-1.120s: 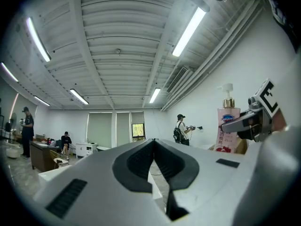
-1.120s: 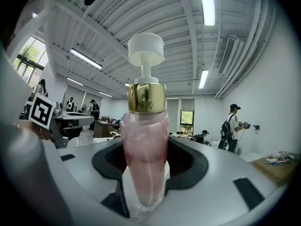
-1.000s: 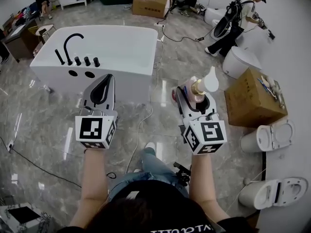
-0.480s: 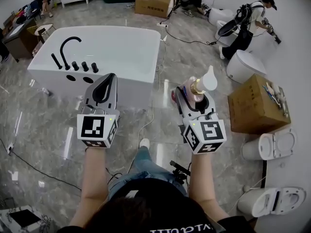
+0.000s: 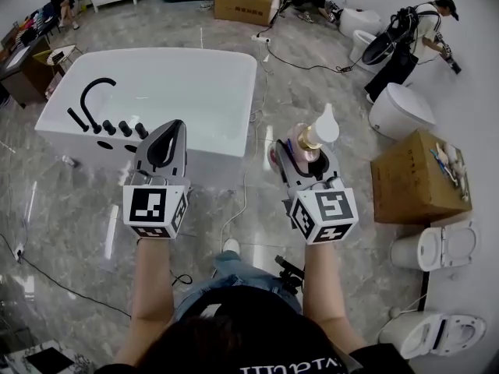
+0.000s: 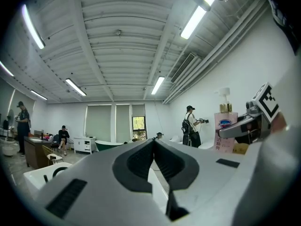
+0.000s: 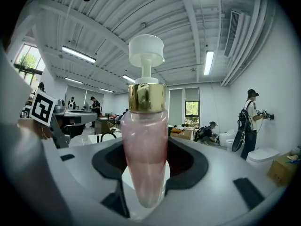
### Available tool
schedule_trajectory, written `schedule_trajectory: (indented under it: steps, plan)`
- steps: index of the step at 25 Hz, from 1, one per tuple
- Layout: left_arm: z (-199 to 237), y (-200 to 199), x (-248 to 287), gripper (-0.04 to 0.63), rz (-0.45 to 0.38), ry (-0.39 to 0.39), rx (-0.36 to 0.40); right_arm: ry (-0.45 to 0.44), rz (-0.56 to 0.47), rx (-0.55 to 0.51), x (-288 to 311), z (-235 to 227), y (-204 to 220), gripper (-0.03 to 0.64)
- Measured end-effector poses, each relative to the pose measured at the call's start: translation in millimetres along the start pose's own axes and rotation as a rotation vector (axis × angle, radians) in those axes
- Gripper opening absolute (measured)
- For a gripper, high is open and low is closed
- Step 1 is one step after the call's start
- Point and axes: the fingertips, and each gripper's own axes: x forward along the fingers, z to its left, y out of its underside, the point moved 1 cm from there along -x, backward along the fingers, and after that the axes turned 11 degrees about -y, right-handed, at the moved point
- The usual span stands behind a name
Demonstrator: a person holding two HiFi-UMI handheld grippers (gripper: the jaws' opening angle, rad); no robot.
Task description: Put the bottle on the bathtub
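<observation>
The bathtub [image 5: 187,84] is white and stands on a grey marbled floor [image 5: 62,201], with a black arched faucet [image 5: 87,100] and a row of black knobs [image 5: 125,127] at its left end in the head view. The right gripper [image 7: 146,175] is clamped on the bottle [image 7: 145,140]. Both jaws press against the lower part of the pink translucent body, and the bottle stands upright between them. The bottle has a gold collar and a white pump head. The bottle is not on the bathtub. In the head view it is held in the air off the tub's near right corner, over the floor and clear of the tub rim. The left gripper [image 6: 153,147] has its jaws together, tips meeting, with nothing between them. In the head view it points toward the tub's near wall, to the right of the knobs, and its tips overlap that wall. Whether it touches the wall cannot be told. A white cable [image 5: 242,189] runs across the floor from the tub's right end toward the person. A cardboard box [image 5: 417,174] sits well to the right of the tub, with white toilets [image 5: 433,248] beyond it. Several persons are at work beyond the tub's far side.
</observation>
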Motion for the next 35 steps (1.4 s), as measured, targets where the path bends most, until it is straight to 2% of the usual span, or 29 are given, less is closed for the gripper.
schedule_trajectory:
  steps: [5, 12, 20, 27, 35]
  plan:
    - [2.5, 27.3, 60.6, 0.012, 0.046, -0.008, -0.019, -0.015, 0.034, 0.017, 50.3, -40.5, 11.3, 0.229]
    - [4.9, 46.8, 113.1, 0.012, 0.068, -0.013, -0.021, -0.031, 0.059, 0.02, 94.4, -75.2, 23.8, 0.229]
    - [6.5, 81.1, 132.9, 0.012, 0.137, -0.01, -0.043, -0.053, 0.114, 0.047, 124.1, -83.6, 52.8, 0.229]
    - [7.4, 123.8, 147.2, 0.012, 0.203, 0.012, -0.067, -0.066, 0.203, 0.09, 150.6, -83.0, 98.5, 0.229]
    - [20.5, 184.0, 154.1, 0.012, 0.29, 0.025, -0.094, -0.081, 0.252, 0.167, 192.1, -79.0, 148.5, 0.23]
